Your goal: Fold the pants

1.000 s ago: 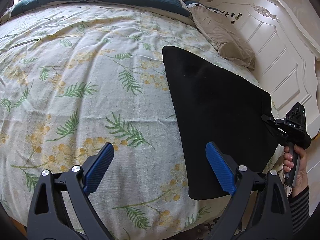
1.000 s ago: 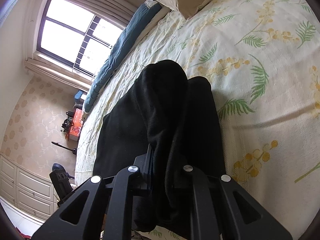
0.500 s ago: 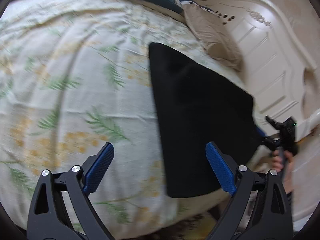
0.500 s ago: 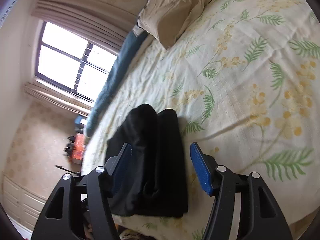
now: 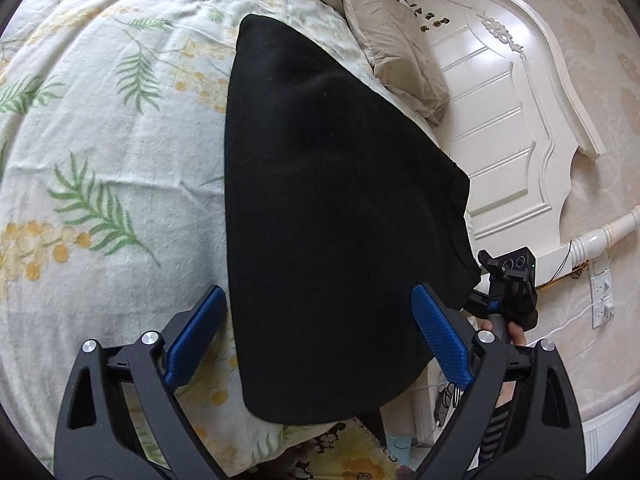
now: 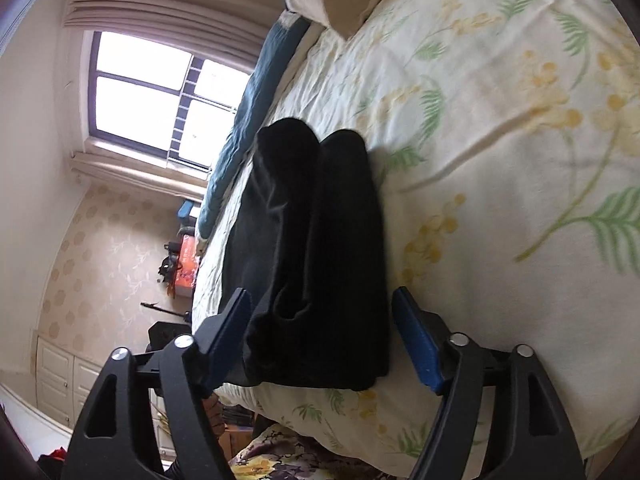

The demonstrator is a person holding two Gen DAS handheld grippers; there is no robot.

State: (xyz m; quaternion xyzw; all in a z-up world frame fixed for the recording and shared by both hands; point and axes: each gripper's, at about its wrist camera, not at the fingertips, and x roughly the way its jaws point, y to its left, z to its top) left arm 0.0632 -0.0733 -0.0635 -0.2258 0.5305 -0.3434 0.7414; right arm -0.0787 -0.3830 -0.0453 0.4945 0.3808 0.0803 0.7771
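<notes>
With both tools spread wide and holding nothing, the black pants (image 5: pixel 332 208) lie flat on the floral bedspread (image 5: pixel 100 128) near the bed's edge, already doubled into a compact, thick slab. In the left wrist view the left gripper (image 5: pixel 316 336) hovers above the near end of the garment, its blue pads (image 5: pixel 196 334) straddling the cloth's width without touching it. The right gripper (image 6: pixel 320 342) faces the stacked layers end-on; seen from the left wrist view, it sits just beside the cloth's far corner (image 5: pixel 506 288), held by a hand (image 5: pixel 516 332). From the right wrist view the fold shows as two rounded ridges of fabric side by side, resting on the sheet. A tan pillow (image 5: pixel 396 48) and white headboard (image 5: pixel 500 92) lie beyond.

Judging by the layered bundle, the folding looks well along, perhaps between folds or at a final tidy. A further fold would call for each gripper to close on one corner of the same end and carry it over evenly; thick layers may slip or spring apart.
</notes>
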